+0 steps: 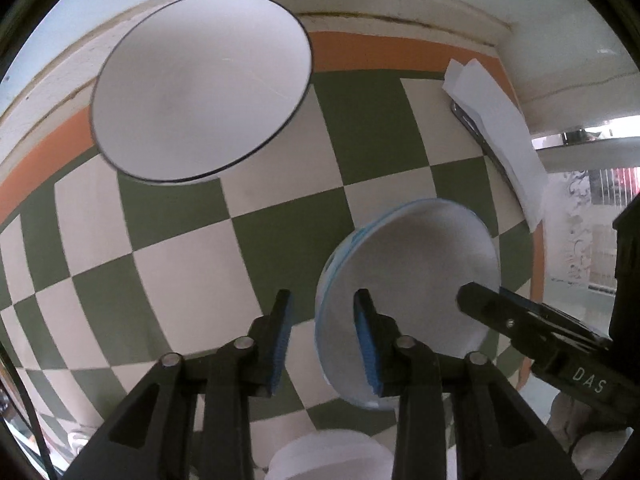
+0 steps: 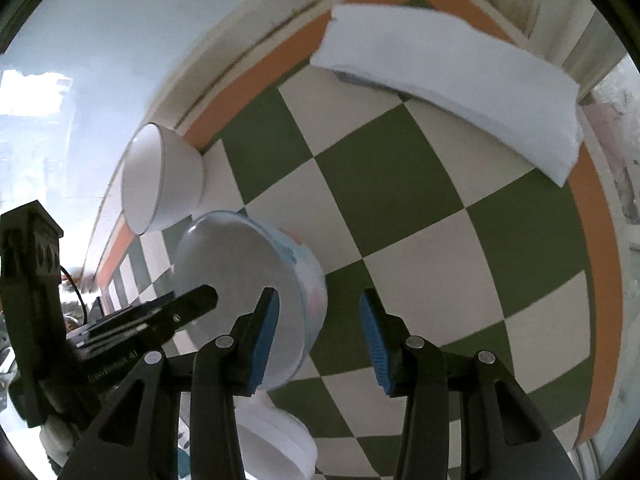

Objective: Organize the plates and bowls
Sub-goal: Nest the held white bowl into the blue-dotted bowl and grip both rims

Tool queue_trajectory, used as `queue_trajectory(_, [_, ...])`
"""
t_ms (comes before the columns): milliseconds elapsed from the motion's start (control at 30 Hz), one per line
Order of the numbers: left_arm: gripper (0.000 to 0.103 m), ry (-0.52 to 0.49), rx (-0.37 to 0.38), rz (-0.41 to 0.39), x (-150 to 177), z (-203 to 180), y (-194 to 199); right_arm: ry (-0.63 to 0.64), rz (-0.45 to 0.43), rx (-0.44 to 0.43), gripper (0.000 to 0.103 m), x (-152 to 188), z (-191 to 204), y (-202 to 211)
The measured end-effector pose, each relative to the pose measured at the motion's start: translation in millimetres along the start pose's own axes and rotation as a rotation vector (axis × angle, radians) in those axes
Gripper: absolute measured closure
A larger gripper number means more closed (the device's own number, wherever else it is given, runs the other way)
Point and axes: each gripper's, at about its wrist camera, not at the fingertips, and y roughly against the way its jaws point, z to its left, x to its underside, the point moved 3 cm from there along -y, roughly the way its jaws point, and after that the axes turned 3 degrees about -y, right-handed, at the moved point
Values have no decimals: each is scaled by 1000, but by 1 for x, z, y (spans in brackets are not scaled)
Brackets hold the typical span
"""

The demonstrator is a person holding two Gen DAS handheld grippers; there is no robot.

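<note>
Green-and-cream checked cloth point(image 1: 256, 236) fills both views, and low right of centre the blue-rimmed bowl point(image 1: 408, 280) is straddled at its rim by both spread, unclenched grippers, left gripper point(image 1: 322, 332) and right gripper point(image 2: 318, 336); closing seems required before stacking with the white bowl point(image 1: 200, 88) upper left.

Blue-trimmed bowl point(image 1: 416, 264) tilted; white bowl point(image 1: 200, 84) upright beyond.

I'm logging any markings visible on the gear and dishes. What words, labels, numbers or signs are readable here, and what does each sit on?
"DAS": white letters on the black body of the right gripper, seen from the left wrist view.
A line of pale lettering on the black body of the left gripper, seen from the right wrist view: too blurred to read.
No other text shows.
</note>
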Motion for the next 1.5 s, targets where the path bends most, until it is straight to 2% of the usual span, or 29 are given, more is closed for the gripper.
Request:
queue_trajectory(33, [89,-1,5,1,1,0,-2,0,6,4,63,-1,0,-5])
queue_trajectory(67, [91,0,8,3,1,0,-3,1,8,5,76,-1,0,-8])
queue_trajectory(133, [92,-6,2,-9,1,1,-4,8,15,2,90,-1,3,-13])
queue_trajectory(233, [93,-6,1,-20,2,2,-3,38,-5,41,91,0,9,-14])
queue_trajectory(433, [93,-14,-13,-31,4,0,0,52,-2,63,93,3,14,-14])
queue_trajectory(767, [93,-29,-28,-98,26,-4,42,83,-20,39,93,19,35,7])
queue_trajectory(1167, [92,-40,-13,-169,91,-1,108,140,-45,2,93,92,64,55])
queue_trajectory(1333, [92,-59,-16,-169,119,-2,114,147,-36,-1,93,130,65,64])
queue_trajectory(1500, [92,-60,-10,-132,143,-1,102,142,-13,6,93,156,56,57])
